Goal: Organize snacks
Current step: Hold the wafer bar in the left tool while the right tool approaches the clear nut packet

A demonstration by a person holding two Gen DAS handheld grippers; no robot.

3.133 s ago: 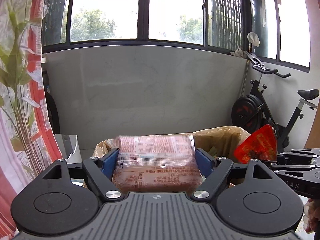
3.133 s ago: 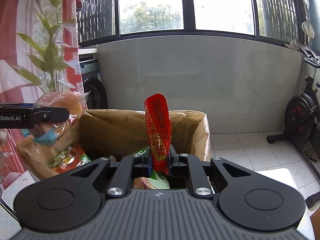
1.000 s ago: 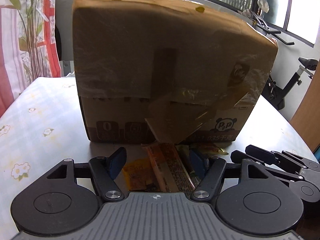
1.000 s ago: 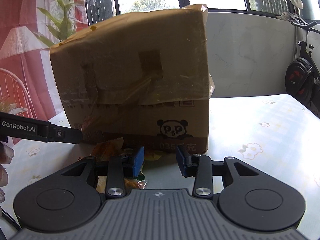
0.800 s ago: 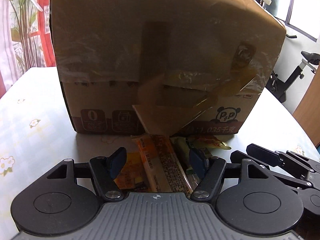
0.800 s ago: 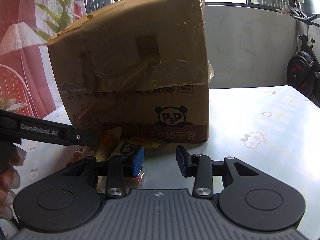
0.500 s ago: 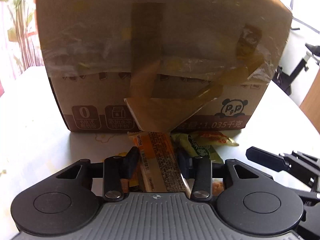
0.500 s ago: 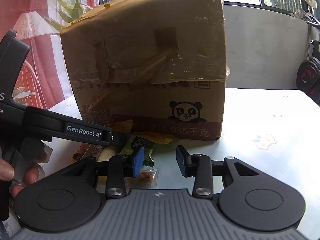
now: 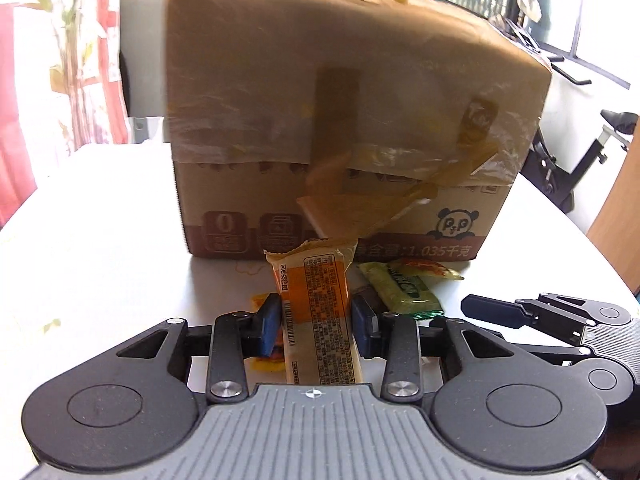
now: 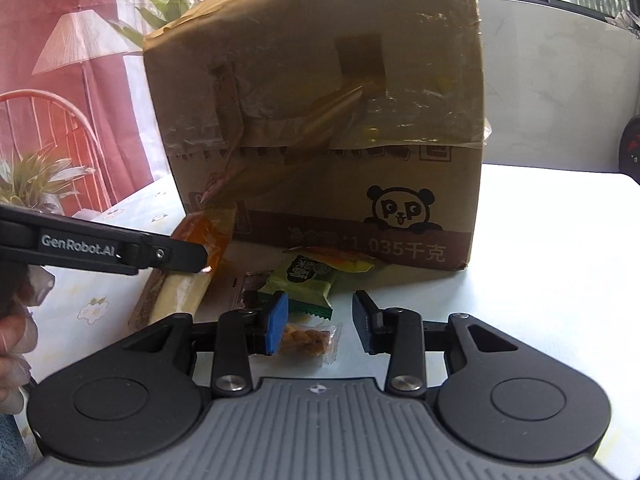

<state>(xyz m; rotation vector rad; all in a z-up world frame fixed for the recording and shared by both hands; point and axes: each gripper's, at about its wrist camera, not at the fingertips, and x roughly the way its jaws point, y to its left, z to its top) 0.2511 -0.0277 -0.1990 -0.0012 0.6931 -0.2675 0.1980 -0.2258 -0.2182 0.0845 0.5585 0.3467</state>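
Note:
My left gripper (image 9: 316, 318) is closing its jaws, and both blue pads press on a long orange and cream snack bar (image 9: 316, 304), which tilts up off the table. In the right wrist view the left gripper's finger (image 10: 160, 256) shows with the snack bar (image 10: 200, 256) at its tip. My right gripper (image 10: 320, 320) is opening its jaws, with no pad touching anything. A small clear packet of nuts (image 10: 306, 338) lies on the table below them, near the left pad. A green packet (image 10: 304, 280) and a yellow-orange packet (image 10: 340, 262) lie against the taped cardboard box (image 10: 320, 120).
The white flowered table (image 10: 540, 280) carries the tall cardboard box (image 9: 360, 120). The green packet (image 9: 400, 290) lies just right of the bar, with the right gripper's fingers (image 9: 500, 312) beyond it. A hand (image 10: 16, 320), a red chair (image 10: 48, 136) and an exercise bike (image 9: 580, 152) flank the table.
The left jaws have closed from wide apart onto the snack bar and tipped it up off the table. The right gripper has swung a little, and its jaws stand slightly wider.

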